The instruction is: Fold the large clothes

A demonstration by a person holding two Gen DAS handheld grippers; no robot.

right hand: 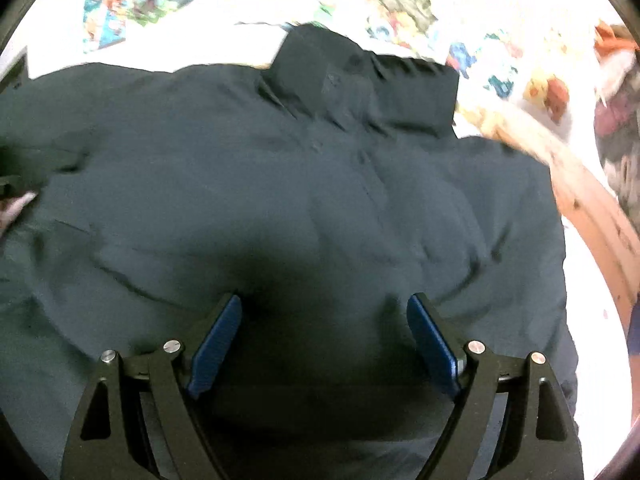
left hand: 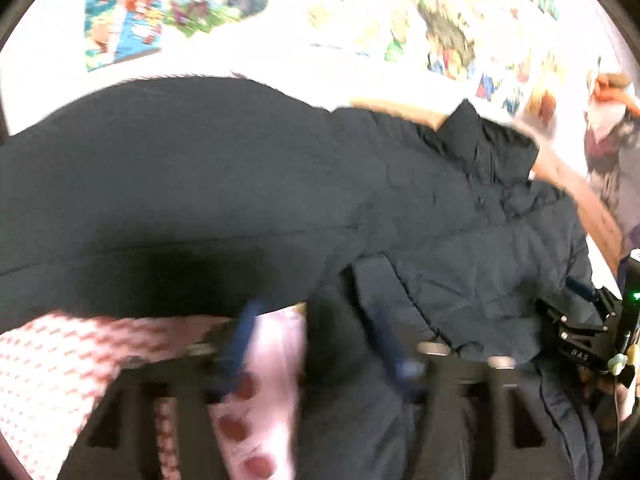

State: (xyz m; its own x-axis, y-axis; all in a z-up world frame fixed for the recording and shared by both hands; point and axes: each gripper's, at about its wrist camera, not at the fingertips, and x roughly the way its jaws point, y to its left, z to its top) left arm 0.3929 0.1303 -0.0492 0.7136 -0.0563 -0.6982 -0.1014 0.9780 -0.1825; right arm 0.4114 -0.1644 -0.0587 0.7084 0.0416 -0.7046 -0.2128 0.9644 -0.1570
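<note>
R gripper (right hand: 324,344): jaws are seen spread wide, blue pads (right hand: 216,344) well apart, nothing clamped; only the dark jacket (right hand: 280,184) lies under and between them, and no pressing of the pads on it can be made out.

L gripper (left hand: 316,344): jaws also stood wide apart, blurred; nothing is gripped. Its left blue finger (left hand: 244,336) is seen over a pink cloth w/ red dots (left hand: 264,380), its right one over the jacket's near edge.

Jacket (landmark): laid flat, spread across most of both views, collar (right hand: 360,80) at the far side, raised and folded. A flap pocket (left hand: 372,280) is seen on it just beyond the L gripper.

Near side of jacket, left: a red-and-white patterned cloth (left hand: 60,364), partly tucked under the jacket edge, beside the pink cloth.

Beyond the jacket: white sheet w/ colourful cartoon prints (left hand: 280,40).

Right of jacket: a light wooden rail (right hand: 592,200) is run along its edge; past it, a blurred heap of mixed fabric (right hand: 620,140).

In the left wrist view the R gripper (left hand: 580,320) is seen at the jacket's right edge, green light lit.
</note>
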